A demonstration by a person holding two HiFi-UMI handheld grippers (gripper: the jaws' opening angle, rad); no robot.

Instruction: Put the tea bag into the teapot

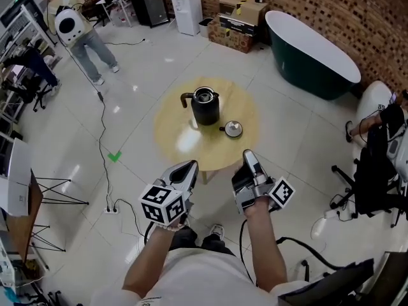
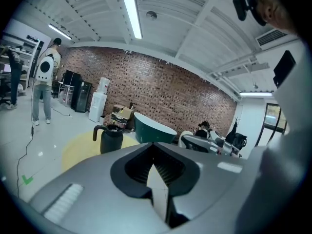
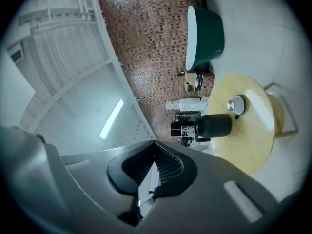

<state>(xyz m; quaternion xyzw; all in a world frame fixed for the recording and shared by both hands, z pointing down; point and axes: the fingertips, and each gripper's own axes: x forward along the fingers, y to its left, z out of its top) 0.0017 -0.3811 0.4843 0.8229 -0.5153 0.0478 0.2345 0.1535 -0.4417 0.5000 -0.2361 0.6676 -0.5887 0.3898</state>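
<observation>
A black teapot (image 1: 205,107) stands open on the round yellow table (image 1: 185,139), with its silver-knobbed lid (image 1: 233,129) lying to its right. Something pale shows inside the pot's mouth; I cannot tell what it is. No tea bag shows clearly in any view. My left gripper (image 1: 190,166) and right gripper (image 1: 247,154) hover side by side at the table's near edge, both pointing at the pot, jaws together with nothing seen between them. The left gripper view shows its gripper (image 2: 161,179) and the teapot (image 2: 111,139) far ahead. The right gripper view shows its gripper (image 3: 151,179), the teapot (image 3: 214,126) and lid (image 3: 236,104).
A dark green bathtub (image 1: 312,53) stands behind the table at the right, with stacked boxes (image 1: 239,21) by the brick wall. A person (image 1: 83,37) stands far left. A cable (image 1: 102,139) runs over the floor. Office chairs (image 1: 376,171) crowd the right side.
</observation>
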